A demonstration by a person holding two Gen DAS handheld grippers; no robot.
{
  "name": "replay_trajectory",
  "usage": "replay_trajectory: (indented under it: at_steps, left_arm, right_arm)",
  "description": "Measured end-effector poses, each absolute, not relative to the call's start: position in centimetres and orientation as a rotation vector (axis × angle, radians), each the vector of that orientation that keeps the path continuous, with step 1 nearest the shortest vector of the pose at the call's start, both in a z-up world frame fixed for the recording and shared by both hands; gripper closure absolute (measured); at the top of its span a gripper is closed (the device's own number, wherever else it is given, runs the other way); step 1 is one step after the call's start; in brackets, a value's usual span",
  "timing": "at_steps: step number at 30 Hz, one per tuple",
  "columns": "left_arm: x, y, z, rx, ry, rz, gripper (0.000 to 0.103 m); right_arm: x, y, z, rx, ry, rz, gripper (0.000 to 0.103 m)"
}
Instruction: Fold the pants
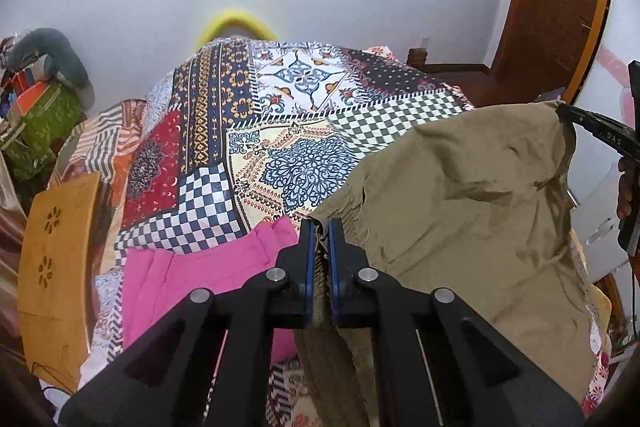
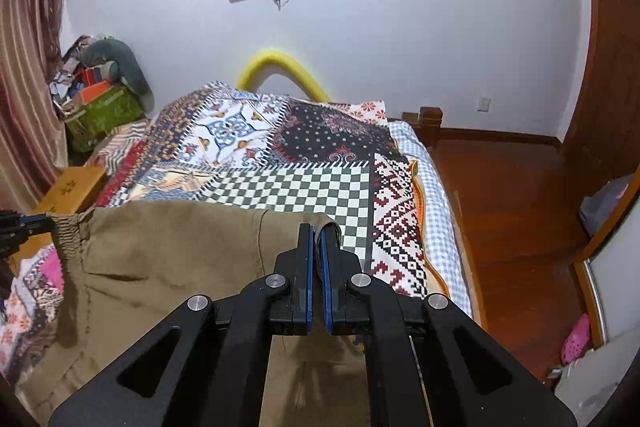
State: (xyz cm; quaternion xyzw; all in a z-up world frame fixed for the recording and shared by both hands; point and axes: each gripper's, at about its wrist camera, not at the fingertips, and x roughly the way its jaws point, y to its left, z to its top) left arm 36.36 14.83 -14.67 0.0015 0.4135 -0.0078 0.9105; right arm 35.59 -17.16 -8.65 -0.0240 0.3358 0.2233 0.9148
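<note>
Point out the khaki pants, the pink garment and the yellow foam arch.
Khaki cotton pants (image 1: pixel 460 195), left wrist view, mid fabric.
Pink folded garment (image 1: pixel 192 283), left wrist view, centre.
Yellow foam arch (image 2: pixel 280 61), right wrist view, top curve.

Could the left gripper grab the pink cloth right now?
Probably not yet: the left gripper is shut on the khaki pants. The pink cloth lies uncovered just beside it, so the way looks free once the pants are let go.

Even, soft indoor light; the wall (image 2: pixel 400 27) is bright without glare. Fisheye bends the edges, corners go black, and rims blur; the middle stays sharp.
</note>
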Motion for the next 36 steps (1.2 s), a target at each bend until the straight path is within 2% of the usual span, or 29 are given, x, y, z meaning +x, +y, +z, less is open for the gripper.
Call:
replay_trajectory:
  at_steps: [8,21,24,36]
  left_arm:
    - [32.2,13.3,-12.2,0.017,0.836,-0.042,0.097]
    - [25.0,12.8,-11.2,-0.005,0.826,-0.055,0.099]
    - [23.1,13.1,-11.4,-0.006,0.830,-0.051,0.103]
    - [19.6,15.6,-14.2,-0.087,0.904,-0.054,0.103]
  right_arm:
    - [31.4,-18.6,-6.5,-0.022,0.668,0.459,0.100]
    - [25.2,-21.3,-5.9,0.048,0.662,0.445,0.100]
    - [23.2,-22.0,-6.1,0.066,0.661,0.443,0.100]
    - [18.5,-23.3,-9.4,0.067,0.745,0.417,0.100]
